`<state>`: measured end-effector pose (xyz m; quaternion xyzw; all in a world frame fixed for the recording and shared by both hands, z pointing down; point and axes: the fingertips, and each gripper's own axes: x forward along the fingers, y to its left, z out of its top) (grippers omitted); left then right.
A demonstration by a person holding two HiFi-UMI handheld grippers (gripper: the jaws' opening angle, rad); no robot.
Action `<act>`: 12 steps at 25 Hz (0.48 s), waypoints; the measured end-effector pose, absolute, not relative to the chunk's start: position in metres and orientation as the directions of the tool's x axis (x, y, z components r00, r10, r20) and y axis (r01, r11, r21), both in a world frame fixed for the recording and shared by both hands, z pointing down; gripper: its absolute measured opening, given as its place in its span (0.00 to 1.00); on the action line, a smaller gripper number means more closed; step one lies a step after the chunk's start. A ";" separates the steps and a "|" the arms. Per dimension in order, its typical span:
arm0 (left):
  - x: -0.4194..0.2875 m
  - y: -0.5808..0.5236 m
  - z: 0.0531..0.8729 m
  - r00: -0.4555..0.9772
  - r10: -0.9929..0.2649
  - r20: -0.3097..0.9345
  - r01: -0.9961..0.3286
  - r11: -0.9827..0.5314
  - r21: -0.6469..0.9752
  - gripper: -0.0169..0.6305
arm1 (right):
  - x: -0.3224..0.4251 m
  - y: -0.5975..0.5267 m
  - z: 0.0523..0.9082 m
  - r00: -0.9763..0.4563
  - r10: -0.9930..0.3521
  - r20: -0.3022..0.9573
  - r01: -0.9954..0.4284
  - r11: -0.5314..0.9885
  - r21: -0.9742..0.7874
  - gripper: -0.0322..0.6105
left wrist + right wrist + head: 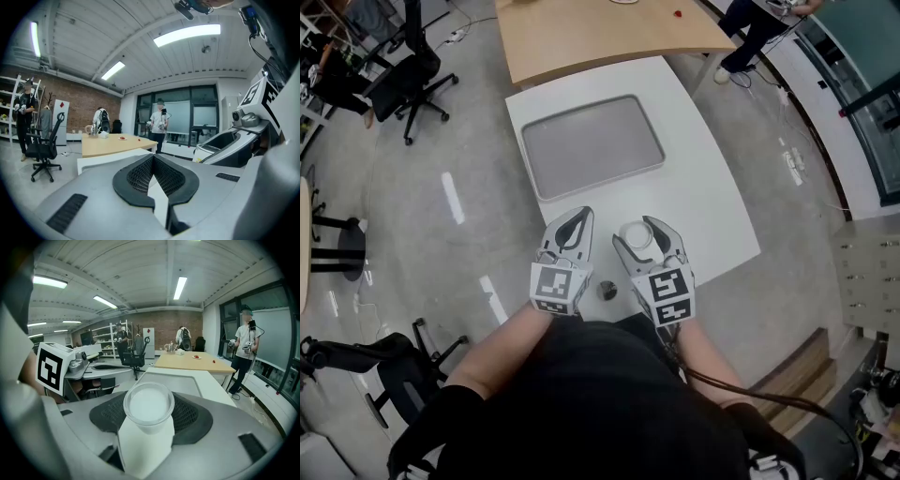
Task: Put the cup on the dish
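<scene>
A white cup point(635, 234) with a clear rim sits between the jaws of my right gripper point(648, 228), which is shut on it, above the near edge of the white table point(712, 202). In the right gripper view the cup point(148, 405) fills the middle, with the right gripper point(150, 416) closed around its body. The dish, a flat grey tray point(591, 145), lies empty on the table farther ahead, and shows as the tray point(174, 380) beyond the cup. My left gripper point(578, 217) hovers beside the right one, shut and empty; the left gripper point(153, 158) shows its pads meeting at the tips.
A wooden table point(609, 33) adjoins the white table's far side. Office chairs point(408, 70) stand on the floor to the left. A person point(755, 28) stands at the far right. Wooden steps point(797, 366) lie near right.
</scene>
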<state>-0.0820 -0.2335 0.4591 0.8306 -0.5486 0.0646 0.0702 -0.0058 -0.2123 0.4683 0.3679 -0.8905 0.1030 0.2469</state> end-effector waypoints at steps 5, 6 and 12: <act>-0.082 -0.265 0.471 0.357 -0.913 0.198 -0.934 -0.355 0.044 0.04 | -0.009 -0.246 0.477 -0.630 -0.577 0.520 -0.681 0.732 -0.013 0.48; -0.083 -0.271 0.474 0.351 -0.915 0.199 -0.936 -0.350 0.040 0.04 | -0.012 -0.253 0.479 -0.634 -0.573 0.520 -0.676 0.737 -0.012 0.48; -0.091 -0.310 0.493 0.304 -0.928 0.217 -0.952 -0.299 0.061 0.04 | -0.024 -0.297 0.495 -0.658 -0.541 0.524 -0.648 0.761 -0.027 0.48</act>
